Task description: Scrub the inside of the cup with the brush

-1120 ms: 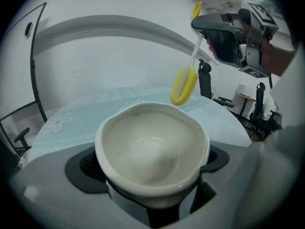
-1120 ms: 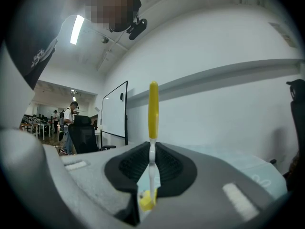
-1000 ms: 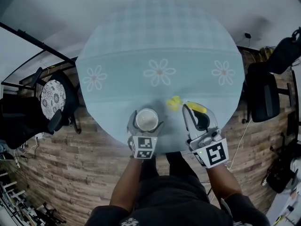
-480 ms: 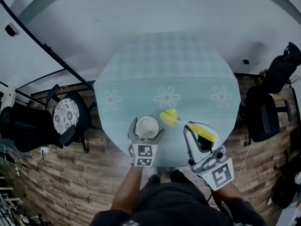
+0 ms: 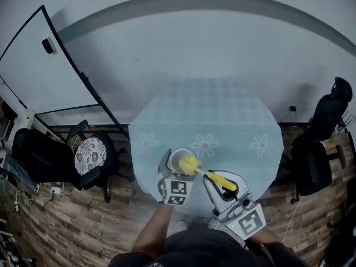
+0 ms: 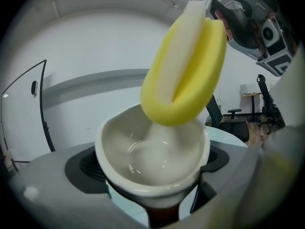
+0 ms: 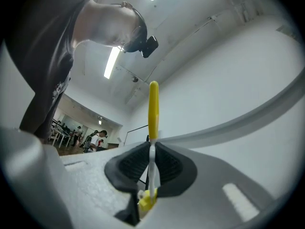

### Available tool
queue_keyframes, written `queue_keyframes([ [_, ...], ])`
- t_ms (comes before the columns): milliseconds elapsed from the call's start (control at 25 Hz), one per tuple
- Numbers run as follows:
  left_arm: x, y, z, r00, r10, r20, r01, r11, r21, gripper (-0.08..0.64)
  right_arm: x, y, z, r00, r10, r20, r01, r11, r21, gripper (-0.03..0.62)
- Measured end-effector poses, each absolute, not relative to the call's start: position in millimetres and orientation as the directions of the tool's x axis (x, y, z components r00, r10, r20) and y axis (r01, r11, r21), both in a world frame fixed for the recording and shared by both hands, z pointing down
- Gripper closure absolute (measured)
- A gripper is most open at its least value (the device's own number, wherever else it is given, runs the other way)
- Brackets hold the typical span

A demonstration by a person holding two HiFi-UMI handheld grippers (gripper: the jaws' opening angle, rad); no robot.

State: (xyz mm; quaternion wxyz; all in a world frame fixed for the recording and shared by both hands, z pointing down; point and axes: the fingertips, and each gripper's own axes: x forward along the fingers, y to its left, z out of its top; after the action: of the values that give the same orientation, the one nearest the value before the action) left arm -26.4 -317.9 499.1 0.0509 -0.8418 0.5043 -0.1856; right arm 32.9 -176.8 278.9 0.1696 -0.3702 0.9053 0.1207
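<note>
A white cup (image 5: pixel 177 160) is clamped between the jaws of my left gripper (image 5: pixel 178 166) near the table's front edge. In the left gripper view the cup (image 6: pixel 143 161) opens toward the camera, and the left gripper (image 6: pixel 152 175) holds it by both sides. The brush's yellow sponge head (image 6: pixel 186 75) hangs over the cup's mouth with its tip just inside the rim. My right gripper (image 5: pixel 214 177) is shut on the brush's yellow handle (image 5: pixel 223 180), to the right of the cup. In the right gripper view the handle (image 7: pixel 153 109) stands up between the dark pads (image 7: pixel 131 168).
The round pale-blue table (image 5: pixel 222 115) has a daisy print. A black office chair (image 5: pixel 320 143) stands at its right. A chair with a patterned cushion (image 5: pixel 92 154) stands at its left, beside a black-framed panel (image 5: pixel 50 43). The floor is wood plank.
The brush head has moved left from beside the cup to the cup's mouth. The head view has tilted up, so the wall shows more.
</note>
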Motion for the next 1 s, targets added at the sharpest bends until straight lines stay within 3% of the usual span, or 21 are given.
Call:
queue_keyframes([
  [1000, -17.1, -266.0, 454.5, 0.426, -0.886, 0.182, -0.741, -0.457, -0.491, -0.008, 0.1, -143.9, 290.2, -0.752, -0.584, -0.307, -0.645, 0.749, 0.154, 0.554],
])
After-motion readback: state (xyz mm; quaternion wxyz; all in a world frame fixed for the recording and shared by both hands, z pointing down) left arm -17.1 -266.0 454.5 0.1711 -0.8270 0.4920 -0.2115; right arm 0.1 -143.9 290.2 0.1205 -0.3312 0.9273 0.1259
